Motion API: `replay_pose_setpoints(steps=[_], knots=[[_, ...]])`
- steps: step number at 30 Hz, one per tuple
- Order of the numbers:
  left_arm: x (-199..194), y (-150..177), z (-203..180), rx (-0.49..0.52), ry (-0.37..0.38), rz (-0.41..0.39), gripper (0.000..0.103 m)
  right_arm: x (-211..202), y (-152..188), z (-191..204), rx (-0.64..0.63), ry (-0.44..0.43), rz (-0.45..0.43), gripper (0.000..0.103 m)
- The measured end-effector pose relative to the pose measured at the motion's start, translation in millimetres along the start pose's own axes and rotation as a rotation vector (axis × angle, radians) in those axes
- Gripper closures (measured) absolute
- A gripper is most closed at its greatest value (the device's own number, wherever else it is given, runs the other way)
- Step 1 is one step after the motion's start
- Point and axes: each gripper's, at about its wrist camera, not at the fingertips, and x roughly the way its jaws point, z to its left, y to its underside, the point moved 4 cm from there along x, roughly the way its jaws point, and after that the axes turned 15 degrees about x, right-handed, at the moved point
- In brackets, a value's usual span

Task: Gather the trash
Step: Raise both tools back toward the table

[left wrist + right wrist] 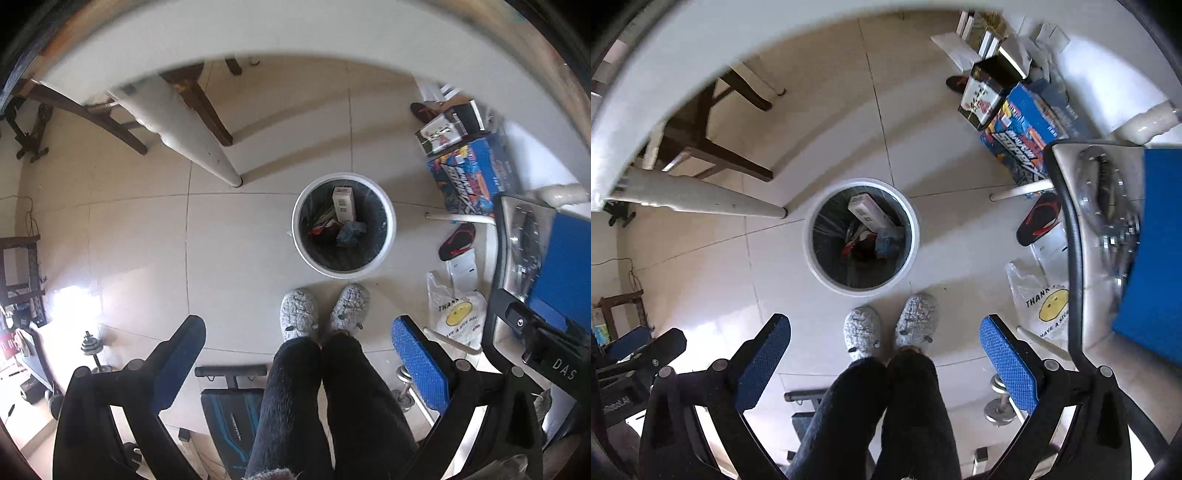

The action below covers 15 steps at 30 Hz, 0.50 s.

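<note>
While two tools (298, 334) (885, 332) gape empty, one bin (388, 236) holds trash.

The trash bin (344, 225) shows only its top layer; the white carton (343, 203) and crumpled blue wad (351, 232) cover whatever lies beneath. At 12 o'clock a blurred white table edge (295, 40) hides the floor behind. At 3 o'clock the blue panel (1160, 236) is cut off by the frame.
</note>
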Motion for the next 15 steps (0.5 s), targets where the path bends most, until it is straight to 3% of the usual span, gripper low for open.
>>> replay_pose_setpoints(steps=[8, 15], knots=[[-88, 12, -6, 0.036, 0.03, -0.077, 0.0, -114, 30, 11, 0.01, -0.046, -0.031, 0.0], [-169, -28, -2, 0.062, -0.003, -0.225, 0.0, -200, 14, 22, 0.083, -0.133, -0.084, 0.0]])
